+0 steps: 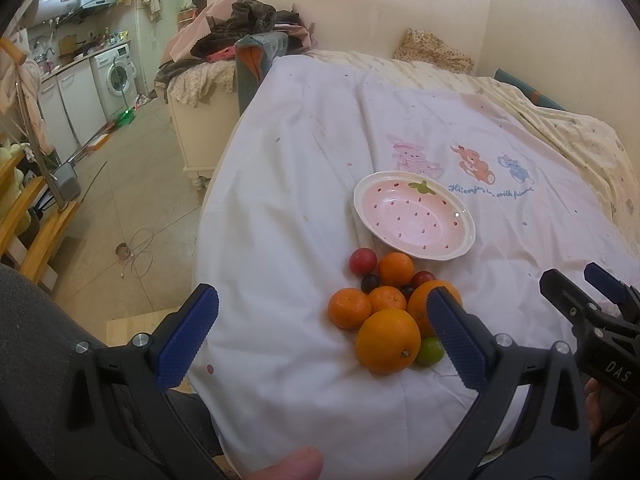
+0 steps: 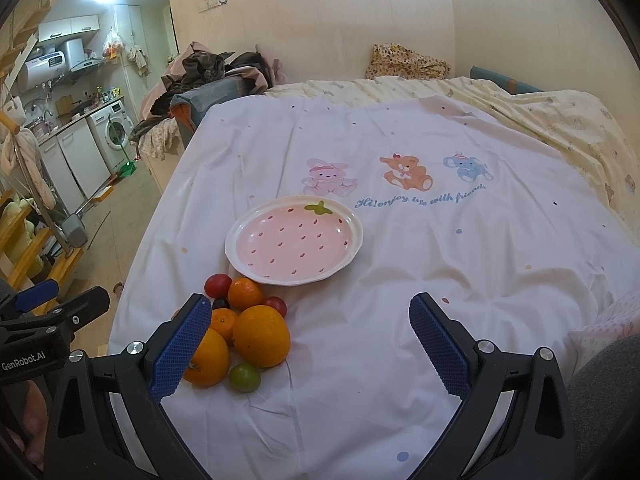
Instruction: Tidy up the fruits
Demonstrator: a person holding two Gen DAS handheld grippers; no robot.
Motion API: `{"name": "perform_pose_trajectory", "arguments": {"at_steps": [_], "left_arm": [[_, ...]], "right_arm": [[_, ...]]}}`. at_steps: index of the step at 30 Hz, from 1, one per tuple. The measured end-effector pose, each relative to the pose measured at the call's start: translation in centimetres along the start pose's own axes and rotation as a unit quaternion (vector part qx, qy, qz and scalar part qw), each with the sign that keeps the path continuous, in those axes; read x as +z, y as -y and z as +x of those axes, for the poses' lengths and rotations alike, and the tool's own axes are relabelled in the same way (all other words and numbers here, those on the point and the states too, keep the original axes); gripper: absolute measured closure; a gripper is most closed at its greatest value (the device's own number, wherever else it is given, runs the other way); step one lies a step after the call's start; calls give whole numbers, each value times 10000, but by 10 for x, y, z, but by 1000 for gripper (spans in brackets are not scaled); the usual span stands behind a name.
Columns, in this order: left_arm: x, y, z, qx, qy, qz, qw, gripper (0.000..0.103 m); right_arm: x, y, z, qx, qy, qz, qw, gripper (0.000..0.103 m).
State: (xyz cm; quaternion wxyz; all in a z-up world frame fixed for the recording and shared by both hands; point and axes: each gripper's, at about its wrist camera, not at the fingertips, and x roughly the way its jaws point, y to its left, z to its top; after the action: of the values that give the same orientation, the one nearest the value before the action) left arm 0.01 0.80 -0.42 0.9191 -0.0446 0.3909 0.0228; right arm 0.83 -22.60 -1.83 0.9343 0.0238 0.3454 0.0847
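Fruits [image 2: 240, 336] beside "GenRobot.AI" gripper [image 2: 44, 304]

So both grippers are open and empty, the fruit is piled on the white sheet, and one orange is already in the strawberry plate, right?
Not quite: the strawberry plate holds nothing yet, as the right wrist view shows. Every orange sits in the pile on the white sheet just in front of the plate. The rest stands: left gripper and right gripper both have their jaws open and empty.

Heaped oranges [image 1: 387, 340], red [image 1: 363, 261] and green plums [image 1: 430, 352] touching on white bedsheet, beside empty pink strawberry-patterned ceramic plate [image 1: 416, 216].
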Motion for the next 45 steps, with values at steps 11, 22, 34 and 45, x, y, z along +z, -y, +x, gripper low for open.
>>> {"name": "perform_pose_trajectory", "arguments": {"at_steps": [11,22,34,45], "left_arm": [[0,0,0,2,-2,1,10000,0],[0,-4,-1,23,-9,-1,10000,0],[-1,-2,5,5,-133,-27,9999,0],[-7,9,88,11,-2372,-124,9714,1]], "right_arm": [[-1,-1,-1,-3,8,11,10000,2],[-1,-1,0,-5,-3,0,10000,2],[-2,-1,-1,15,-35,49,10000,2],[-6,15,9,-61,-296,402,9987,2]]}}
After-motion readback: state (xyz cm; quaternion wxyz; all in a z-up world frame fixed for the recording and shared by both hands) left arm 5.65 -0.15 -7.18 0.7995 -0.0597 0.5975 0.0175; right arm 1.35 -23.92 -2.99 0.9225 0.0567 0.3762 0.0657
